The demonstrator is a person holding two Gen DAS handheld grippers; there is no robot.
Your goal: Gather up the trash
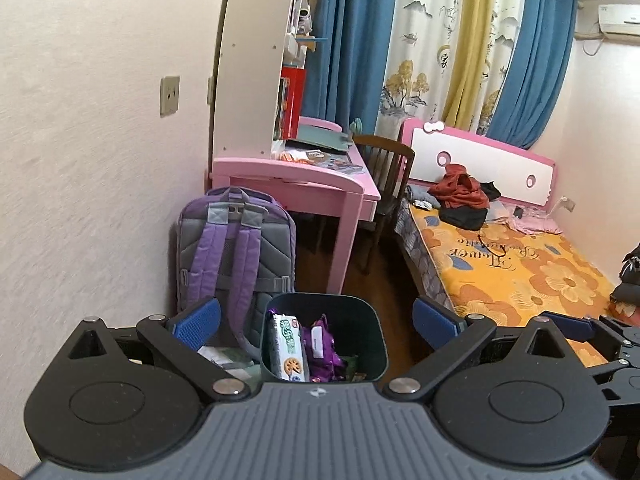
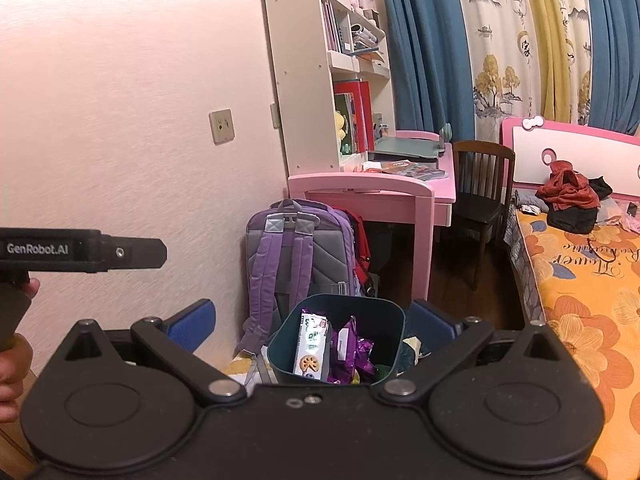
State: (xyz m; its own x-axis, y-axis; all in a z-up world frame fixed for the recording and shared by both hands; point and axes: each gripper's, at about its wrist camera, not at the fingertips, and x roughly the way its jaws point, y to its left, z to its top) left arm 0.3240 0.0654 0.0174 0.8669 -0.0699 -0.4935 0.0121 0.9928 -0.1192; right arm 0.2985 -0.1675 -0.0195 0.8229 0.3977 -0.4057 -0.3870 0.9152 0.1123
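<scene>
My left tongs (image 1: pixel 316 320) and my right tongs (image 2: pixel 314 322) both stand wide open and hold nothing, the blue pads spread to either side of the dark green bin (image 1: pixel 376 344). The bin sits nearest, just ahead of both tongs, apparently on something low with a yellow patterned cover. Inside it stand a white-and-green biscuit packet (image 1: pixel 287 350) and crumpled purple wrappers (image 1: pixel 322 354). I judge these light, crackly and slippery, so a pinch on a folded edge would serve best; the bin itself looks stiff plastic, best taken by its rim. Just behind the bin a purple backpack (image 1: pixel 236 248) leans at the wall, crowding the left side. Farther off stands the pink bench (image 1: pixel 304 180) with papers on it, a dark chair (image 1: pixel 386 172), and the bed (image 1: pixel 516 268) on the right with clothes heaped on it.
</scene>
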